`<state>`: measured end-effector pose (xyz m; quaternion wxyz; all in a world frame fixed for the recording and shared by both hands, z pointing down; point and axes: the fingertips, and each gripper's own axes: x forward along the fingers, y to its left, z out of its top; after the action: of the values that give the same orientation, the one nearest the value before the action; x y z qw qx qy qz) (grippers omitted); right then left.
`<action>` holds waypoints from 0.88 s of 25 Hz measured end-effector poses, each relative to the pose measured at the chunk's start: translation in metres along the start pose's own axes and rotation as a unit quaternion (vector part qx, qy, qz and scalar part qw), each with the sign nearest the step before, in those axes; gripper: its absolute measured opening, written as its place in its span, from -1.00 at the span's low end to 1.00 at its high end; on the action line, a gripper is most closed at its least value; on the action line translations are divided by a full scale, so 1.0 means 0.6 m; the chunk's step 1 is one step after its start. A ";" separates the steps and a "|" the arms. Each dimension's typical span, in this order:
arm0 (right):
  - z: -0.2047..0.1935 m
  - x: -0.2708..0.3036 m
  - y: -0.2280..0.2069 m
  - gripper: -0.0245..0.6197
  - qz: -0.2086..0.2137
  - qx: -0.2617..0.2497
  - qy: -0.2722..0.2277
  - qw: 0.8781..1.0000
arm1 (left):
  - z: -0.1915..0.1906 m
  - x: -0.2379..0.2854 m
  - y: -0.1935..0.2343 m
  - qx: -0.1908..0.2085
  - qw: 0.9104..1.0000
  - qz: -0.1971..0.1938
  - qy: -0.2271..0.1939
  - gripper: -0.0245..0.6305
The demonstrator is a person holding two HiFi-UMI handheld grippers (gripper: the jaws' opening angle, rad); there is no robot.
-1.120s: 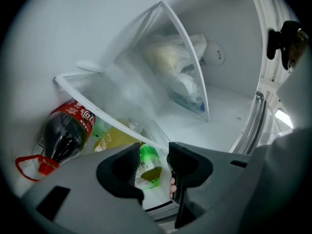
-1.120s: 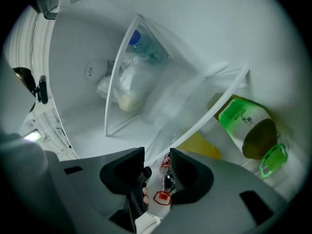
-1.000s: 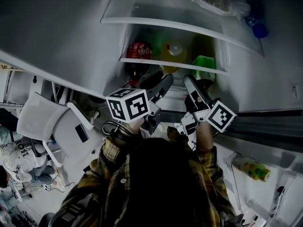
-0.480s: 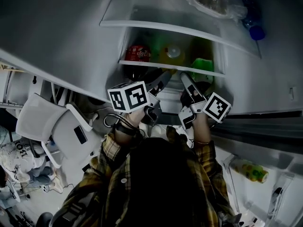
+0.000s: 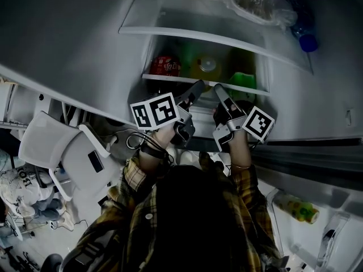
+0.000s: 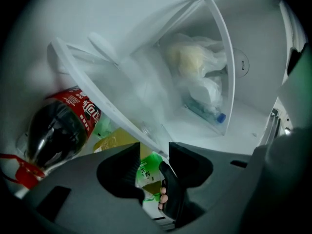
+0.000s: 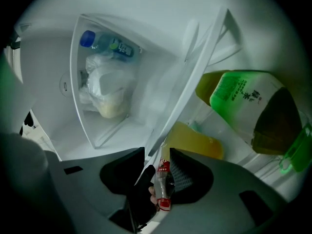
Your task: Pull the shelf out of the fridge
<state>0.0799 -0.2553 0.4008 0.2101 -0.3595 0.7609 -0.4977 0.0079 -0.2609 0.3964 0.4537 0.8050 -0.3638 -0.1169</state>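
Here left tool point(image 5: 198, 85) and right tool point(image 5: 217, 88) gape astride the clear, white-rimmed fridge shelf point(image 5: 164, 77), poised for pulling.

Grippers: two are reaching, left gripper point(image 5: 198, 86), right gripper point(image 5: 217, 88).
Shelves: two are showing, top shelf point(image 5: 181, 17), lower shelf point(image 5: 170, 78).
Bottles: five are sitting, red bottle point(image 5: 165, 65), yellow bottle point(image 5: 207, 67), green bottle point(image 5: 243, 77), blue-capped bottle point(image 5: 305, 37), door bottle point(image 5: 299, 208).
Chair point(image 5: 62, 152): one is standing.

The cola bottle point(image 6: 58, 130) fades into the left gripper view's dark rim, the bag point(image 5: 258, 1) is cut by the head view's top edge, and hair point(image 5: 193, 208) hides the lower part of the fridge point(image 5: 286, 95).
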 end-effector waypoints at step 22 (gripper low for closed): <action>0.051 0.039 -0.012 -0.46 -0.009 0.029 -0.029 0.999 | 0.036 0.037 0.013 0.003 1.000 0.006 -0.007 -0.39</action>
<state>0.0877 -0.2933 0.3955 0.2383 -0.3743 0.7362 -0.5110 0.0088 -0.2929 0.3938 0.4495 0.8034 -0.3722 -0.1182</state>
